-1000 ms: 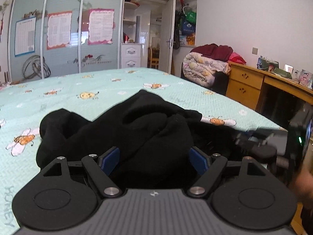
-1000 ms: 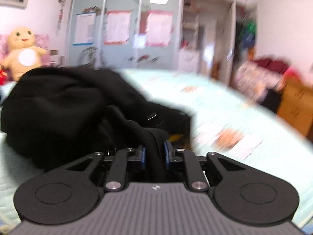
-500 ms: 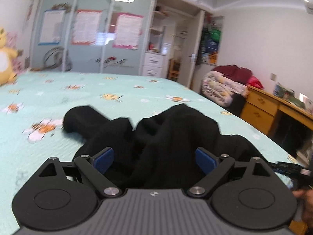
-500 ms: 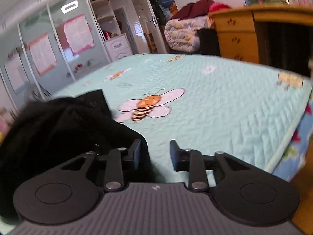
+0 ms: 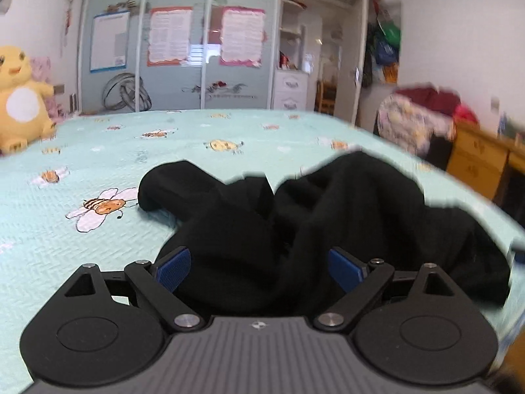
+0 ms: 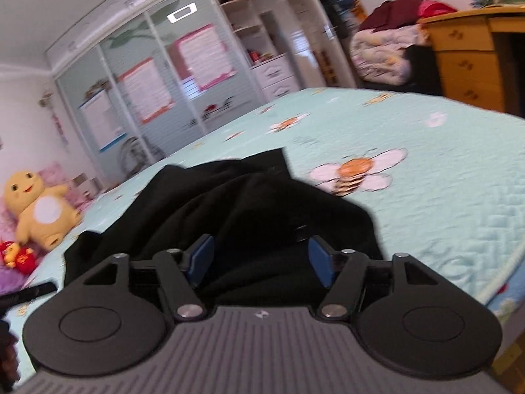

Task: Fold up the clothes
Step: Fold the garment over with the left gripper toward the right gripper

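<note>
the black garment (image 5: 295, 216) lies bunched on the bed (image 5: 98, 229), left gripper (image 5: 259, 266) wide and right gripper (image 6: 261, 259) opening, neither gripping, likely seeking an edge.

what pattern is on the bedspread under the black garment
Cartoon bees on a pale mint quilted bedspread; the right wrist view shows it best.

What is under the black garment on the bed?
The black garment lies crumpled directly on the mint bedspread printed with bees. The bedspread shows all around it. Whether anything else is beneath the heap cannot be seen, because the fabric covers that area.
</note>
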The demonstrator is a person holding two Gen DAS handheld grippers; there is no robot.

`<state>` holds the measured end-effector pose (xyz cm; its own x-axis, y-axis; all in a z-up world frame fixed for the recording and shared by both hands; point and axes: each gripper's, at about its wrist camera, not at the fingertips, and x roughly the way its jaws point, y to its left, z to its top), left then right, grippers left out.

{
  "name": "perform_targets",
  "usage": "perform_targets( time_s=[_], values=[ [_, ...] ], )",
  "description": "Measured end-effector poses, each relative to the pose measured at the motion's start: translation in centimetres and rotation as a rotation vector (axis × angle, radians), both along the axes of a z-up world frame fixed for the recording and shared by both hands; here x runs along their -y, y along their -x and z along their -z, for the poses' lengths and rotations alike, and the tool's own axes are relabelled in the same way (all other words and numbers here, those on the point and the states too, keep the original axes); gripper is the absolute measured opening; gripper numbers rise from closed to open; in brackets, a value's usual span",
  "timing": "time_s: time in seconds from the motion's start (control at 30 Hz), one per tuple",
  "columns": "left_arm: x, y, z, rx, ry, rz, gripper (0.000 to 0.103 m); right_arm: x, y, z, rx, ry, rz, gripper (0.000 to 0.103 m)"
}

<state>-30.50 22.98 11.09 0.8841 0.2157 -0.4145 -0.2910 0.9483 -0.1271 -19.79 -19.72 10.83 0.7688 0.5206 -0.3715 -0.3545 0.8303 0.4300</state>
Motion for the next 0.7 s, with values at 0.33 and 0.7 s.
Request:
perform_targets(
  time_s=[0.33, 0.7],
  values=[
    [-5.2, -8.3, 1.4, -0.09, 0.111, -0.043, 0.094, -1.4, -0.8, 1.6, -0.024, 0.031, 0.018, 0.066],
    [-6.9, -4.0, 3.8, -0.126, 0.25, -0.127, 0.013, -3.2, -0.7, 2.6, -0.045, 0.112, 0.026, 0.066]
  ],
)
